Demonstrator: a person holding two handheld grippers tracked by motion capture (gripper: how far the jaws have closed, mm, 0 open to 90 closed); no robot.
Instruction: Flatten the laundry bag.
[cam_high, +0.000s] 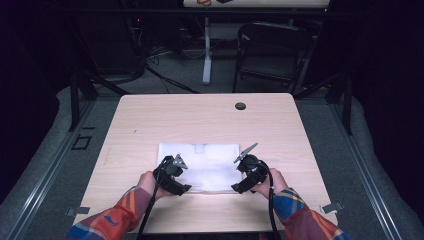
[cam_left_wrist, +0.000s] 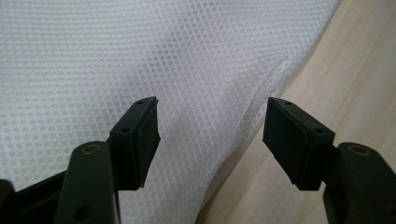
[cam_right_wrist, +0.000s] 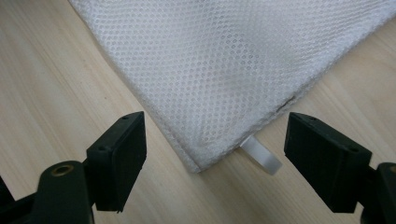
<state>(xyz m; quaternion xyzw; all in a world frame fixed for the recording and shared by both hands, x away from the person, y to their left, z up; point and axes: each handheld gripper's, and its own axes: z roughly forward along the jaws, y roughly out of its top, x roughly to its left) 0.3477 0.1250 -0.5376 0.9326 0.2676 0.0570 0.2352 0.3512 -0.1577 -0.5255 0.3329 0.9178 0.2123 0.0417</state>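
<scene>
A white mesh cloth (cam_high: 200, 165) lies flat on the near half of the light wooden table (cam_high: 200, 120). My left gripper (cam_high: 180, 186) sits at its near left corner. In the left gripper view that gripper (cam_left_wrist: 212, 126) stands open, with the mesh (cam_left_wrist: 140, 56) and its raised edge between the pads, which do not touch it. My right gripper (cam_high: 240, 186) is at the near right corner. In the right gripper view it (cam_right_wrist: 215, 144) is open around the corner of the mesh (cam_right_wrist: 224, 60) and a small white loop tab (cam_right_wrist: 261, 156).
A dark round grommet (cam_high: 240, 106) is set in the table near its far edge. Behind the table stand a black folding chair (cam_high: 272, 50) and a white table leg (cam_high: 206, 50). Bare wood (cam_right_wrist: 51, 84) surrounds the cloth.
</scene>
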